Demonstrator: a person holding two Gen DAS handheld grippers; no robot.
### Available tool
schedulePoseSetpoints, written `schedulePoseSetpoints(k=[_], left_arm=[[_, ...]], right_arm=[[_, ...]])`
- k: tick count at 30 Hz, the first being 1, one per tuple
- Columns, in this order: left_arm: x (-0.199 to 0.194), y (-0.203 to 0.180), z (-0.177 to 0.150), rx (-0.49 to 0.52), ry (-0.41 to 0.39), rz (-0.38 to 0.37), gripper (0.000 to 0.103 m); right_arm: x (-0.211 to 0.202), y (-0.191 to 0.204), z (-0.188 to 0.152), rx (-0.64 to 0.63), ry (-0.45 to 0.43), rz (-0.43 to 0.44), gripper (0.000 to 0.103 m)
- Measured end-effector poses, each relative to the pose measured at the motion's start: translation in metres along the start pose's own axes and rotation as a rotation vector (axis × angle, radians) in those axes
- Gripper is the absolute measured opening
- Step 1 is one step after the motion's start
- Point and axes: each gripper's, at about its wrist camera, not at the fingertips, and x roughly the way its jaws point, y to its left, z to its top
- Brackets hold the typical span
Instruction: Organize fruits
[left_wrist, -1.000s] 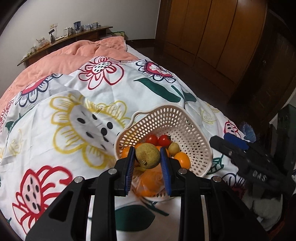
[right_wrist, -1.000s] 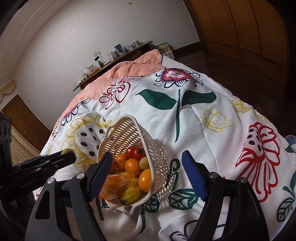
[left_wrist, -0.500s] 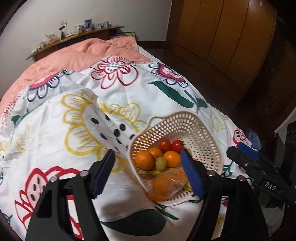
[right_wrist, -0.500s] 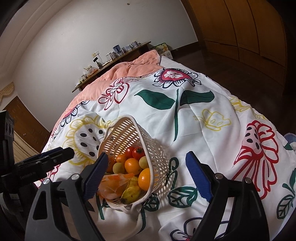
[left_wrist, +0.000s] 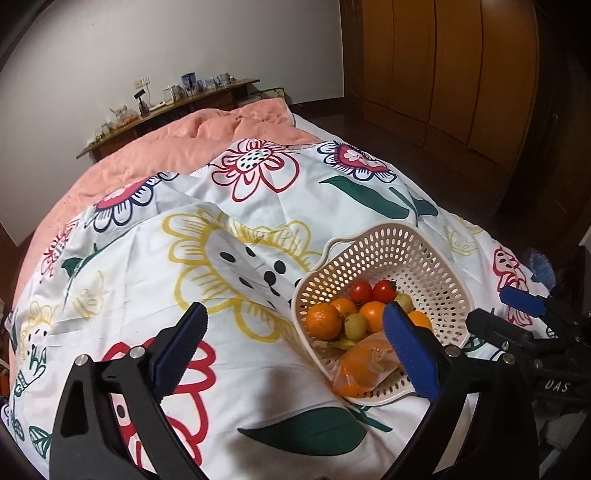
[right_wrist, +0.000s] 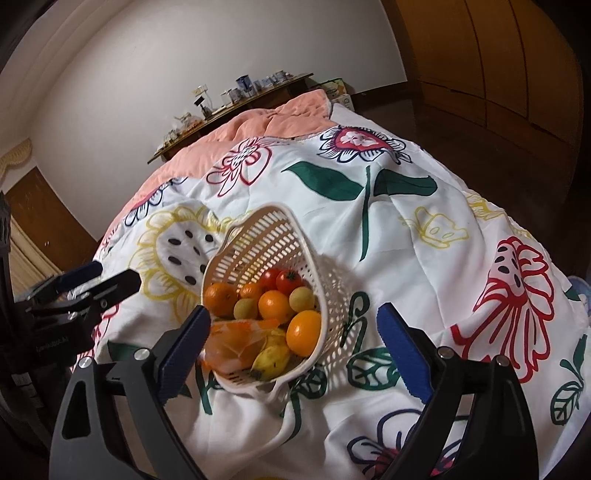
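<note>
We are holding our left gripper (left_wrist: 295, 343) above the floral quilt (left_wrist: 229, 266), its blue-padded jaws spread wide and gripping nothing. Through the left wrist camera, the gap between the jaws is framing the print of the quilt and the near left side of the basket (left_wrist: 436, 266), while the right pad is overlapping the basket's front edge in the view.

The cream perforated basket is lying tilted on the quilt with its mouth turned toward us, and the fruit is sitting piled in its lower part. We are seeing 2 red tomatoes (right_wrist: 279, 278) at the back, with several oranges (right_wrist: 273, 304) and small green fruits (right_wrist: 301, 299) in front of them. A larger orange (right_wrist: 303, 332) is resting against the right wall of the basket. Yellow bananas (right_wrist: 271, 356) are lying at the front rim, beside a clear plastic bag (right_wrist: 236, 341) holding orange fruit.

We are keeping our right gripper (right_wrist: 291, 343) just in front of the basket, its jaws likewise spread apart and empty. In the right wrist view, the left pad is sitting by the bag and the right pad is hanging over the quilt to the right of the basket.

Each gripper is showing at the edge of the other's camera. A peach blanket (left_wrist: 192, 140) is covering the far part of the bed, and a wooden shelf (left_wrist: 173, 110) with small items is running along the wall behind it. A wooden wardrobe (left_wrist: 443, 66) is standing to the right.
</note>
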Motion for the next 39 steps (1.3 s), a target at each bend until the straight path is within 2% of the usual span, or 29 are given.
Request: schedulePoseSetpoints(k=[9, 17, 39], left_arm=[[-0.008, -0.001, -0.012, 0.034, -0.022, 0.076, 0.098], [-0.02, -0.004, -0.022, 0.053, -0.04, 0.113, 0.098], [-0.043, -0.01, -0.042, 0.081, -0.051, 0.129, 0.1]], right_arm=[[-0.002, 0.018, -0.014, -0.063, 0.028, -0.011, 0.092], [-0.003, 0.03, -0.025, -0.108, 0.054, -0.01, 0.092], [-0.014, 0.058, -0.047, -0.238, 0.063, -0.044, 0.092]])
